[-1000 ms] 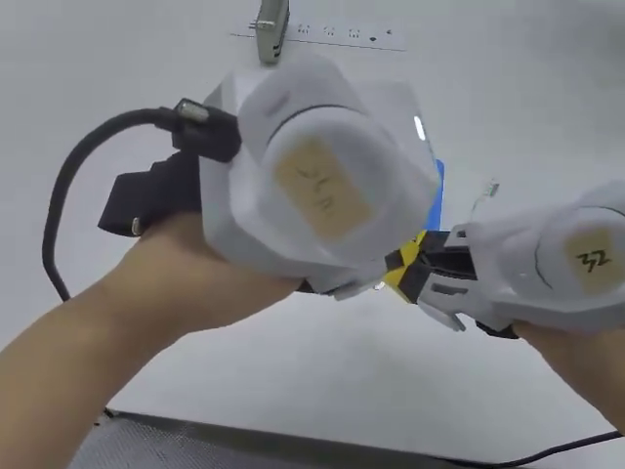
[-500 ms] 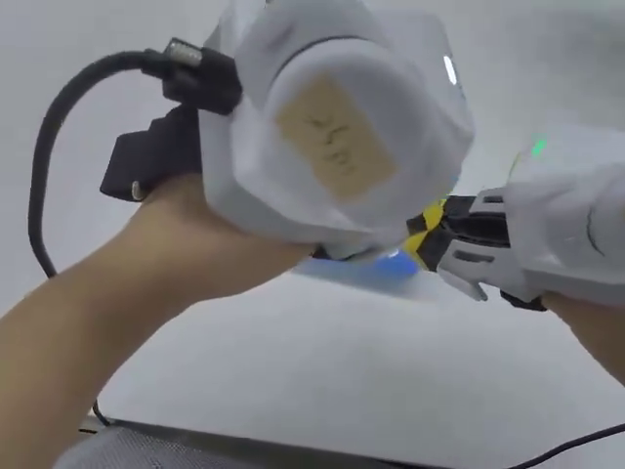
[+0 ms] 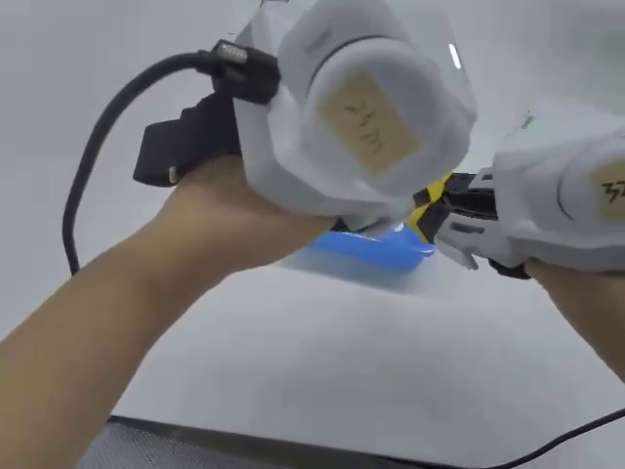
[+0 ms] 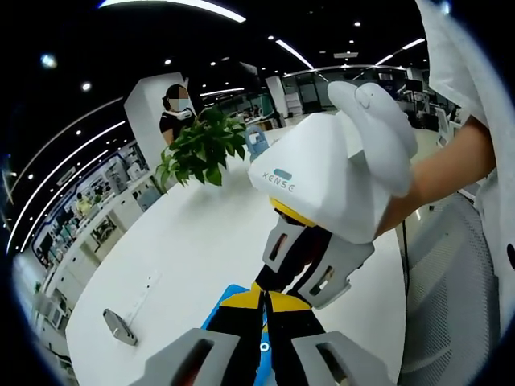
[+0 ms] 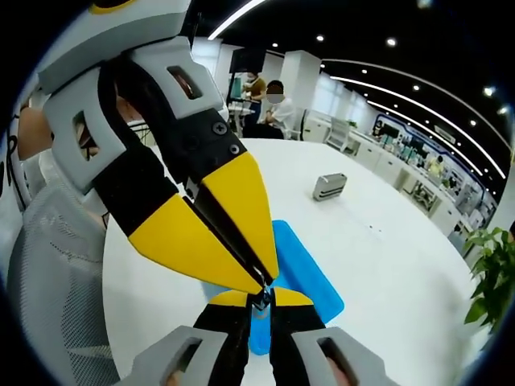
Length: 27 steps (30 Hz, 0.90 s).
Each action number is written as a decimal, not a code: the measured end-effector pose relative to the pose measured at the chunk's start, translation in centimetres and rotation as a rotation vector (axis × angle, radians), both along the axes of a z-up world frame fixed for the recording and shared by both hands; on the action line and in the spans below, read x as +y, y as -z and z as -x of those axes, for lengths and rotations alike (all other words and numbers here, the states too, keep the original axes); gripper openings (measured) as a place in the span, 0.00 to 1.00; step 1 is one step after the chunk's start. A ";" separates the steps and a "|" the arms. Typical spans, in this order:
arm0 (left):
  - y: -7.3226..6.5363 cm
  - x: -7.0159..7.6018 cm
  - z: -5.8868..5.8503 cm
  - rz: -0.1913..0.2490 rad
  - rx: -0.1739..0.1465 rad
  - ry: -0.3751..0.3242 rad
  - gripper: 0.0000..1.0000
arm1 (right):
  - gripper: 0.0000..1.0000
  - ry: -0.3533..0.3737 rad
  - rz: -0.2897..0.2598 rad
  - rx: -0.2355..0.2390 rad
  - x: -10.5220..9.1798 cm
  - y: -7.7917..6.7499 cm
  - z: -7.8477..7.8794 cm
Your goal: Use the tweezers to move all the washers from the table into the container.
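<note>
Both grippers are held up close in the head view, tips meeting above a blue container (image 3: 376,249). My left gripper (image 3: 415,217) fills the middle and my right gripper (image 3: 439,210) comes in from the right. In the right gripper view the left gripper (image 5: 259,283) reaches in from the upper left with its yellow jaws pressed together. Its tip touches my right gripper (image 5: 261,301), whose jaws stand a sliver apart around a small dark metal bit. The blue container (image 5: 302,277) lies on the white table behind them. In the left gripper view my left gripper (image 4: 269,296) is shut, with the right gripper (image 4: 273,281) meeting it from above.
A small metal block (image 5: 330,186) (image 4: 119,326) sits on the white table beyond the container, with tiny specks (image 5: 374,231) near it, too small to identify. A black cable (image 3: 107,127) loops off the left gripper. The table's near edge (image 3: 293,445) runs below. A plant (image 4: 199,153) stands at the far side.
The head camera has shifted, and the blue container has come out from behind the grippers to below them. Both grippers have stayed tip to tip throughout.
</note>
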State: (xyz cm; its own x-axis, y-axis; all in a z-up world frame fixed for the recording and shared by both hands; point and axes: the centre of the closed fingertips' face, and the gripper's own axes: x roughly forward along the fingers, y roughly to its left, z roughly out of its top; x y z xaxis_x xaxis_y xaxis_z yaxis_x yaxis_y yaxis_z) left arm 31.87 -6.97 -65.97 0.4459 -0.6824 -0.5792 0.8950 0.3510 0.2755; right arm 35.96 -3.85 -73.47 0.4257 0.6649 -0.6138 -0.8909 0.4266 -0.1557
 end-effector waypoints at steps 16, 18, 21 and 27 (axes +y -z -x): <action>4.8 -0.1 -3.5 -0.009 0.059 -0.032 0.00 | 0.04 0.022 0.025 0.044 0.2 3.4 -1.1; 5.0 -0.1 -3.6 -0.010 0.061 -0.033 0.00 | 0.04 0.024 0.029 0.046 0.2 3.6 -1.1; 5.5 -0.1 -3.7 -0.021 0.069 -0.030 0.00 | 0.04 0.021 0.049 0.049 0.2 4.1 -1.0; 5.9 0.1 -3.8 -0.015 0.076 -0.033 0.00 | 0.04 0.027 0.055 0.048 0.0 4.3 -1.0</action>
